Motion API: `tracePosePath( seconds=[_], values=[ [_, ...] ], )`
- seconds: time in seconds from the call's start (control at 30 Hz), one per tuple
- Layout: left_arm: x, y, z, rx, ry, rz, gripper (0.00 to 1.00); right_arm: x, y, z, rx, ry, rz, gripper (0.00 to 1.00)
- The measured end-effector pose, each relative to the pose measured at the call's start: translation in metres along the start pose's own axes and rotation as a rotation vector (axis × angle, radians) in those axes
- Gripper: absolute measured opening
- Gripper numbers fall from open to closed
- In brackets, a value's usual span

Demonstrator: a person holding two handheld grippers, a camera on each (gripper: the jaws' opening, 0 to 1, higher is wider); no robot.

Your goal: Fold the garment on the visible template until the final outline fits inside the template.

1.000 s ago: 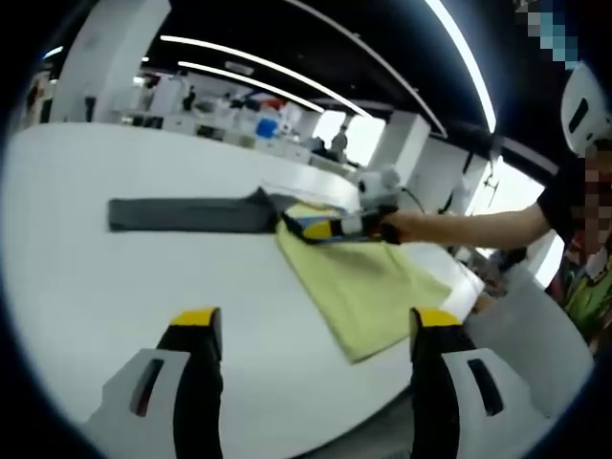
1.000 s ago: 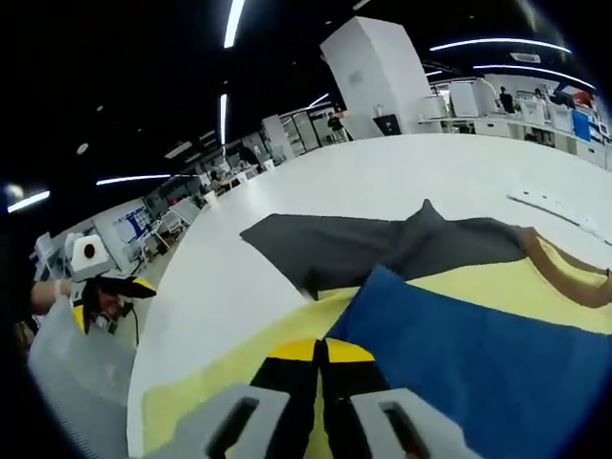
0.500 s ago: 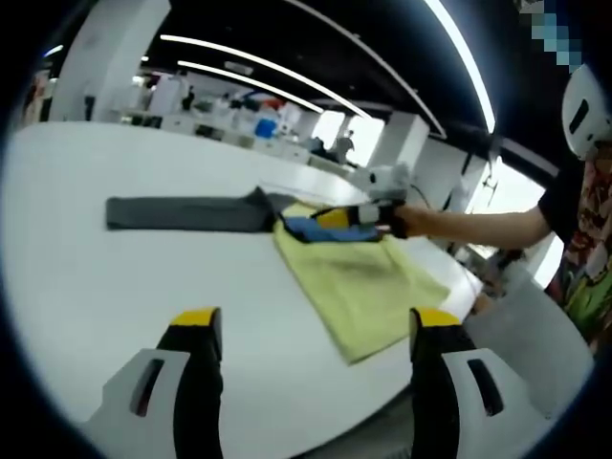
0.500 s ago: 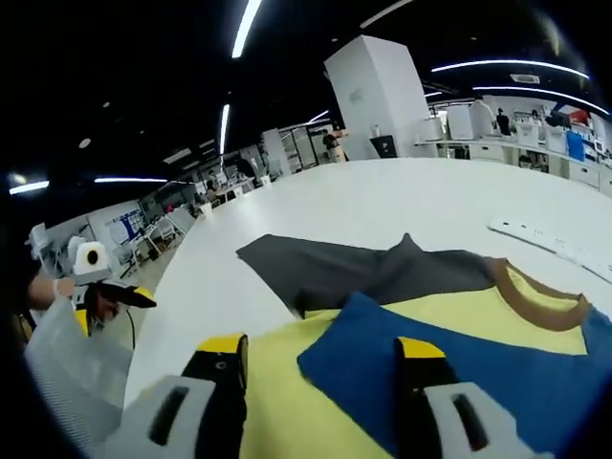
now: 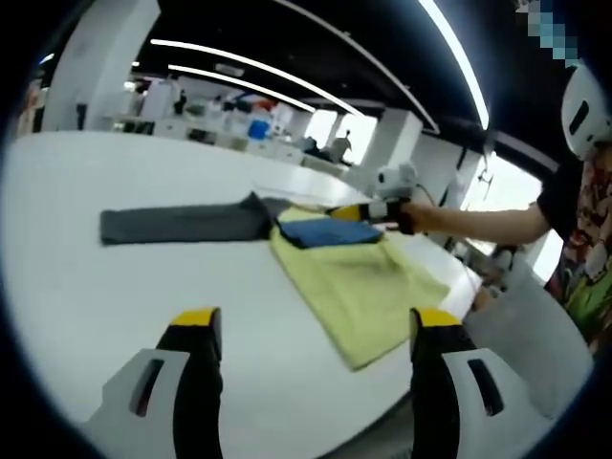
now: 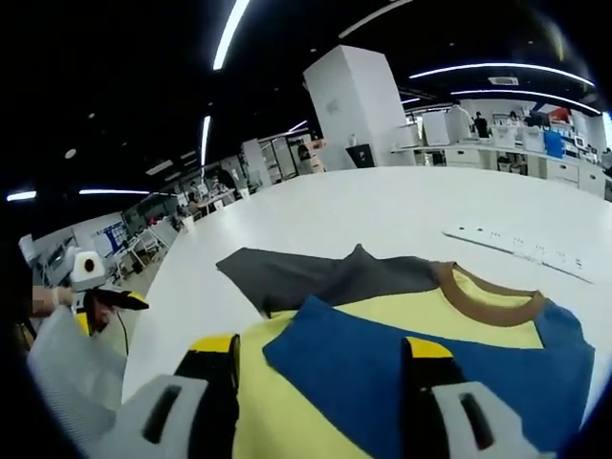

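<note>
While the yellow garment (image 6: 382, 316) lies flat near the table (image 5: 76, 277) edge with its blue sleeve (image 6: 421, 373) folded inward to narrow the outline, both tongs stand apart and empty. The right tongs (image 6: 320, 359) hover just above that sleeve, while the left tongs (image 5: 316, 330) wait well back from the cloth; the grey sleeve (image 5: 182, 222) is not yet folded in.

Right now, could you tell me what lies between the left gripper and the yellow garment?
In the left gripper view, only bare white table lies between the open left gripper and the yellow garment, whose near corner ends just short of the right-hand jaw.
</note>
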State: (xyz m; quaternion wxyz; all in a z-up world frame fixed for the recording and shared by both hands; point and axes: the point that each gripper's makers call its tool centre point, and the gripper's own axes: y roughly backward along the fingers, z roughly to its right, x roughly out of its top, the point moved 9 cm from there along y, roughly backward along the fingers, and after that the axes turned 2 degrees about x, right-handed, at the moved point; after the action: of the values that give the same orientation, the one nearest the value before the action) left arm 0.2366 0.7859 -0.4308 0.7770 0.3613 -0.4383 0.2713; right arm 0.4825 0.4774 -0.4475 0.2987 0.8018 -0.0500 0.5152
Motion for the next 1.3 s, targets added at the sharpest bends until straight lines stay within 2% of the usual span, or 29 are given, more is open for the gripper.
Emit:
tracePosePath(
  seconds=[0.1, 0.17, 0.43, 0.57, 0.87, 1.03, 1.1, 1.17, 1.3],
  values=[
    [0.0, 0.0, 0.0, 0.0, 0.0, 0.001, 0.77, 0.0, 0.009, 0.006, -0.019, -0.004, 0.002, 0.8],
    [-0.002, 0.0, 0.001, 0.0, 0.002, -0.002, 0.77, 0.001, 0.019, 0.015, -0.044, -0.003, -0.011, 0.79],
    [-0.005, -0.002, 0.002, -0.005, 0.008, -0.007, 0.77, 0.007, 0.067, 0.05, -0.154, -0.073, 0.025, 0.79],
    [-0.003, -0.003, 0.002, -0.009, 0.004, -0.006, 0.77, 0.003, 0.09, 0.066, -0.208, -0.102, 0.04, 0.79],
    [0.002, -0.004, 0.001, -0.017, -0.015, -0.018, 0.77, -0.015, 0.125, 0.081, -0.261, -0.159, 0.045, 0.77],
    [0.003, -0.006, 0.001, -0.022, -0.019, -0.025, 0.77, -0.024, 0.138, 0.09, -0.291, -0.22, 0.054, 0.73],
    [0.003, -0.007, 0.002, -0.025, -0.019, -0.027, 0.77, -0.03, 0.145, 0.097, -0.3, -0.262, 0.062, 0.69],
    [0.003, -0.008, 0.003, -0.028, -0.019, -0.028, 0.77, -0.03, 0.146, 0.095, -0.313, -0.263, 0.061, 0.65],
    [0.002, -0.008, 0.003, -0.029, -0.019, -0.033, 0.77, -0.04, 0.154, 0.103, -0.321, -0.376, 0.095, 0.63]
  ],
)
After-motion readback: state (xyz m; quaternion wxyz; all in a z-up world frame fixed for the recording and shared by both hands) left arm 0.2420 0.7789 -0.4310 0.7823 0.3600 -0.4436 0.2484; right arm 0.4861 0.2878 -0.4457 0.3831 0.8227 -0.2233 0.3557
